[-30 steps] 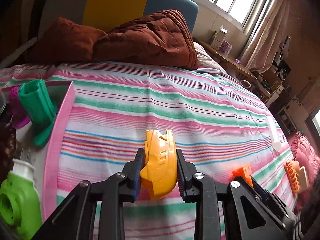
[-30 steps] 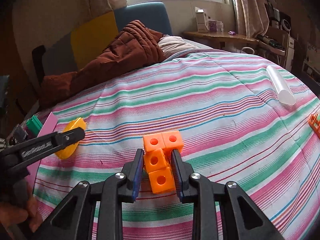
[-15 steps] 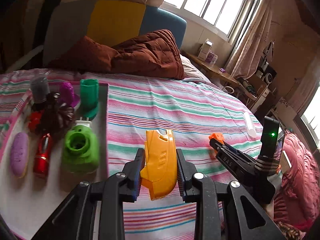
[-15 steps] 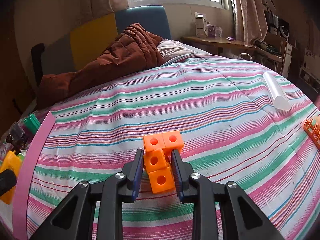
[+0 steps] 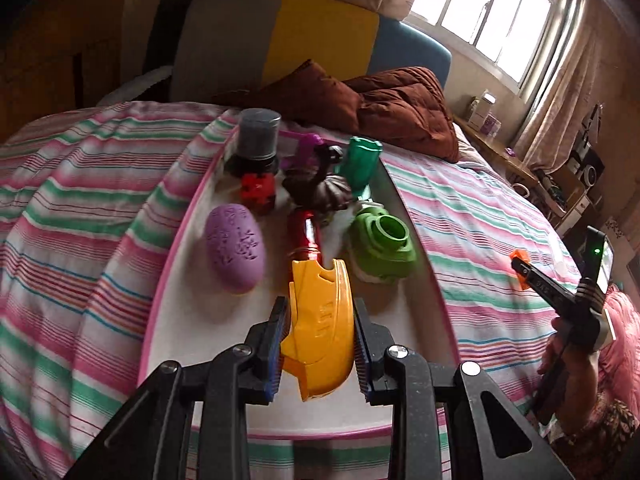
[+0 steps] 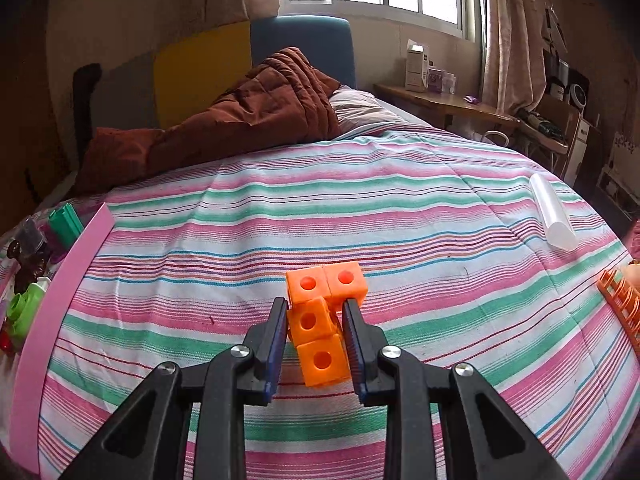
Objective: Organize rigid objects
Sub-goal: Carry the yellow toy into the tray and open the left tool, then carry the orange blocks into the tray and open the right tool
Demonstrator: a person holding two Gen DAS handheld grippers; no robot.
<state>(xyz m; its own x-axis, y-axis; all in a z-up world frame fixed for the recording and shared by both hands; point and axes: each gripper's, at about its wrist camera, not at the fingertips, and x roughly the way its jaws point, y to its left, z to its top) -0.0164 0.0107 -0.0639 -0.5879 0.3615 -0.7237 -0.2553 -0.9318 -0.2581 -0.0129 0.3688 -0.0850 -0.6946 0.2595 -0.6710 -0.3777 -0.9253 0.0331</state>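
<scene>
My left gripper (image 5: 320, 310) is shut on a curved yellow plastic piece (image 5: 320, 320) and hangs over the near half of a white tray with a pink rim (image 5: 420, 280). On that tray lie a purple oval (image 5: 236, 250), a red piece (image 5: 306, 232), a green reel-like piece (image 5: 380, 246), a red block (image 5: 258, 192), a dark jar (image 5: 258, 140) and a teal piece (image 5: 360, 164). My right gripper (image 6: 316, 308) is shut on a cluster of orange cubes (image 6: 320, 320) above the striped bedspread (image 6: 360, 208). That gripper also shows at the right of the left wrist view.
A brown quilt (image 6: 256, 116) lies at the head of the bed. A clear tube (image 6: 554, 216) and an orange comb-like piece (image 6: 620, 304) lie on the bedspread to the right. The tray's pink rim (image 6: 52, 308) borders the left. A person's hand (image 5: 560, 344) holds the right gripper.
My left gripper carried the yellow piece leftward from over the bedspread to over the tray. The right gripper with the orange cubes has hardly moved.
</scene>
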